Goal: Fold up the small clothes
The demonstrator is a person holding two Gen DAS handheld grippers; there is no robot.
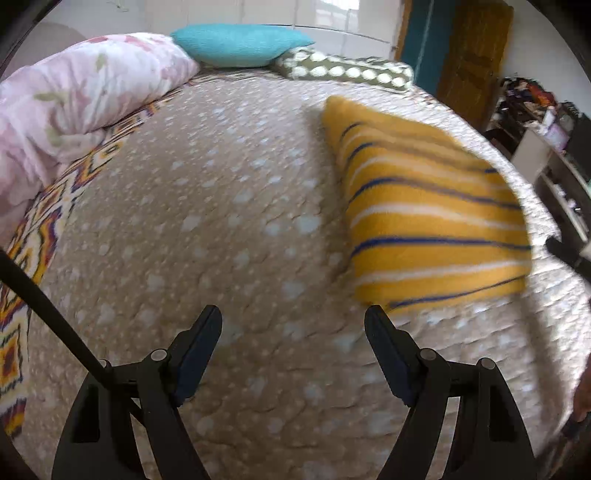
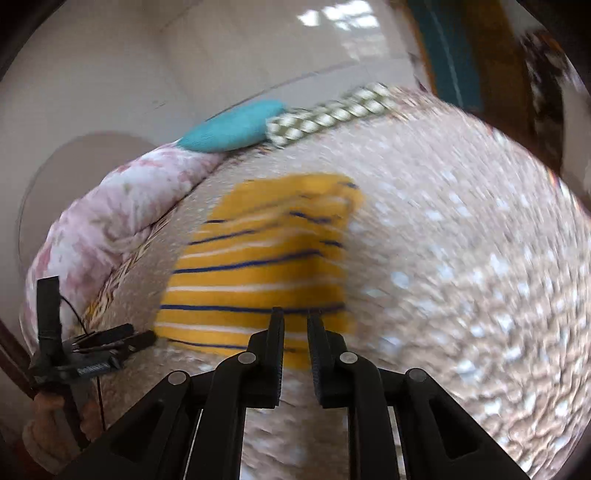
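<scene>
A bed (image 1: 221, 206) covered by a tan quilted spread with pale spots fills the room's middle. A pink floral duvet (image 1: 74, 99) is bunched along its left side, over a strip of zigzag-patterned fabric (image 1: 33, 236). At the head lie a teal pillow (image 1: 236, 44) and an olive pillow with white dots (image 1: 347, 70). Behind them is a glossy white wall (image 1: 332, 22) reflecting window light. A wooden door (image 1: 476, 55) stands at right, beside cluttered shelves (image 1: 546, 125).

Right claw (image 2: 295, 321) is hovering over the near edge of the folded yellow striped garment (image 2: 258, 266), jaws slightly apart, nothing between them. Garment is lying on the spotted beige bedspread (image 2: 461, 258). Left claw (image 2: 122, 338) is showing at lower left. View blurred.
</scene>
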